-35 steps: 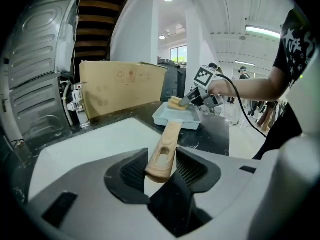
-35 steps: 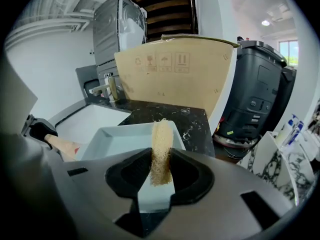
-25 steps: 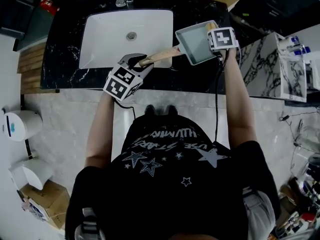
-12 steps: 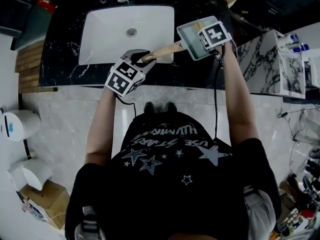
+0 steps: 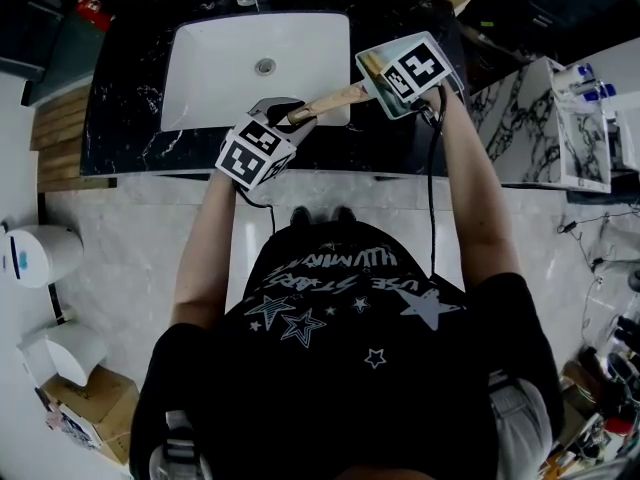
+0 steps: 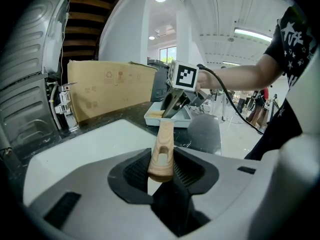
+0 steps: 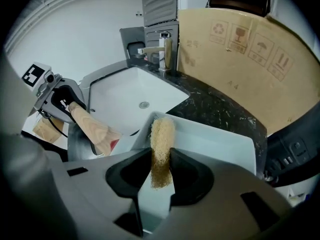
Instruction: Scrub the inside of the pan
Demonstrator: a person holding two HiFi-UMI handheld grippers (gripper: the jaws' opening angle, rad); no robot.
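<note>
The pan [image 7: 215,139], pale and square-sided, sits just to the right of the white sink [image 5: 250,68], over the dark marbled surface [image 5: 130,118]; whether its base rests on that surface or is held just clear of it cannot be told. Its wooden handle [image 6: 162,151] runs back to the left gripper [image 6: 162,156], whose jaws have just been closing a little further and now clamp the handle's end between their ribbed pads, so the pan looks firmly braced.

Inside the pan a tan scrub pad [image 7: 161,149] is pinched edge-on in the right gripper [image 7: 161,156], its free end reaching toward the pan's far-left corner. A second ago this gripper stood at the pan's right edge; since then it has swept leftward across the floor of the pan and rolled at the wrist, while the left gripper and the pan have barely shifted.

This reads as one scrubbing stroke carried across the pan, so the task is well under way; the far corner by the handle is now being reached, and the right side probably wants a return pass.
</note>
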